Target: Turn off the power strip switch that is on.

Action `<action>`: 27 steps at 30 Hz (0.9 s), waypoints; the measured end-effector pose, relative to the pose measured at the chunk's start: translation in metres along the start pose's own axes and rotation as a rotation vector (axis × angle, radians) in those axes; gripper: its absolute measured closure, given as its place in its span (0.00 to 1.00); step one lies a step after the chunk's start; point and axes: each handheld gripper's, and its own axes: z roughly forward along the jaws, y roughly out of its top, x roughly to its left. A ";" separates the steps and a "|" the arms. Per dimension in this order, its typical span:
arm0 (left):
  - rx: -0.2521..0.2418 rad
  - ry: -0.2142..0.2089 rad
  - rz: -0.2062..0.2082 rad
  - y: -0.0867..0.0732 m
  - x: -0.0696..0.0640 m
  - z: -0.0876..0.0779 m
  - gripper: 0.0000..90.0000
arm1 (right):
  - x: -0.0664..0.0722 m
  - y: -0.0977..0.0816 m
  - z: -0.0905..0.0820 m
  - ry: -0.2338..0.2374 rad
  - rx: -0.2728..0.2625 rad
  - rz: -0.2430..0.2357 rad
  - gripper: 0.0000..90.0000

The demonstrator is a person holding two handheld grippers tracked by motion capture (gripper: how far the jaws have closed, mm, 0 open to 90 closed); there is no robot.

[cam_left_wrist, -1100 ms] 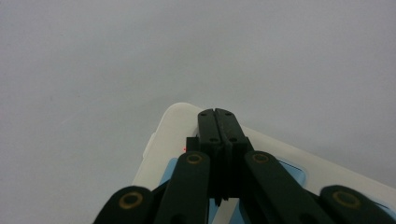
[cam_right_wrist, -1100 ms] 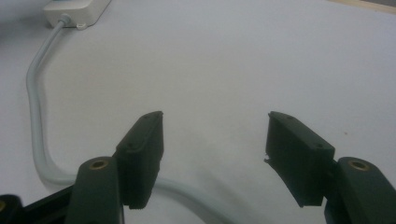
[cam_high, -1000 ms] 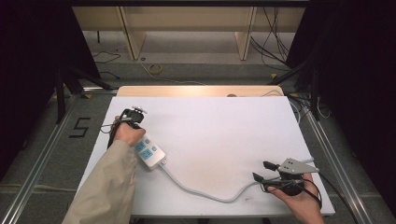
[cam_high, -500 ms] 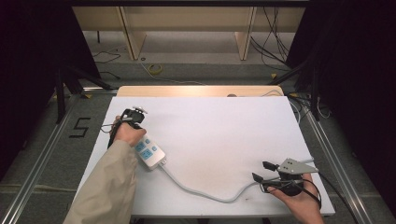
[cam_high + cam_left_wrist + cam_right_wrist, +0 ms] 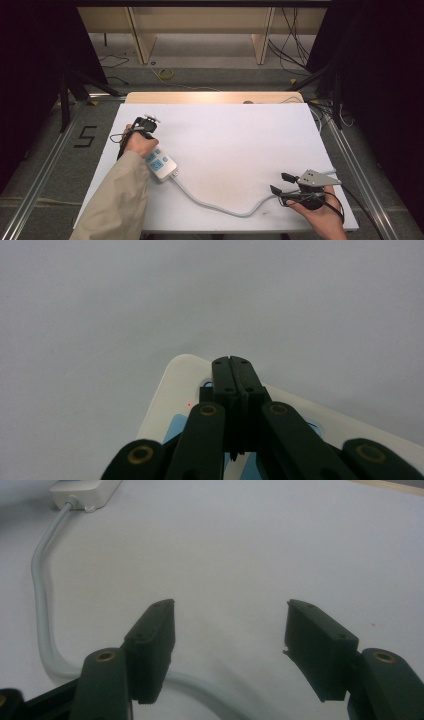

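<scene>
A white power strip with blue sockets lies on the white table at the left, and a grey cable runs from it toward the right. A hand holds my left gripper over the strip's far end. In the left gripper view my left gripper is shut, its tips above the strip's rounded end; I cannot tell whether they touch it. My right gripper stands open low over the table at the front right, with nothing between its jaws. The cable curves under them.
The table's front edge runs just behind the right hand. A wooden strip borders the table's far edge. Metal rails flank the table, and loose cables lie on the floor beyond it.
</scene>
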 end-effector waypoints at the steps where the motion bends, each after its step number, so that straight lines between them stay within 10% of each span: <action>1: -0.001 -0.002 -0.001 0.000 0.000 0.000 1.00 | 0.000 0.000 0.000 -0.001 0.000 0.001 0.42; 27: -0.013 -0.011 -0.003 -0.001 0.002 0.000 1.00 | -0.001 0.000 -0.001 -0.005 -0.005 -0.002 0.42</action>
